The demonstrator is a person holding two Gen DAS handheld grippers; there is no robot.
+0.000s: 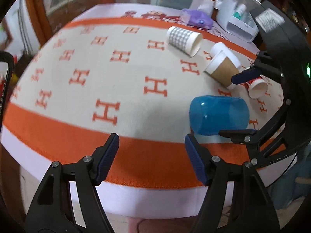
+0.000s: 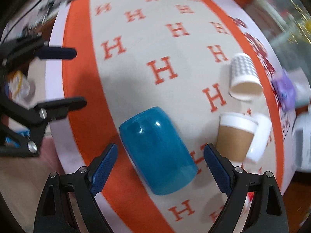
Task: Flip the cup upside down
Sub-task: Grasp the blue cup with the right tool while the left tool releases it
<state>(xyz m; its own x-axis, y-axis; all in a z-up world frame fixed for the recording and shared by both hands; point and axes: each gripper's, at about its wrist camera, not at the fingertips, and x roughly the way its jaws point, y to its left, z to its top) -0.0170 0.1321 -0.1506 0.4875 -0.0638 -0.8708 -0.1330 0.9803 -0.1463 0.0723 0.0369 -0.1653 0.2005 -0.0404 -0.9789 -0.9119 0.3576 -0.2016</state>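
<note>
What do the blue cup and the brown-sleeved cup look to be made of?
Blue cup: likely translucent plastic with a glossy finish; it shows sharp white highlights and a see-through tint. Brown-sleeved cup: apparently paper, matte kraft-brown wall with a white rolled rim, no shine. Both lie on their sides.

orange letter H repeated across the tablecloth (image 1: 120,89), other print illegible

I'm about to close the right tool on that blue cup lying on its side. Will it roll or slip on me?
The blue cup has a rounded barrel shape and lies on its side, so a nudge would probably roll it. Its glossy highlights suggest smooth plastic that may slip between the pads. The cloth under it looks fuzzy and could damp rolling. The right tool is open around it.
</note>
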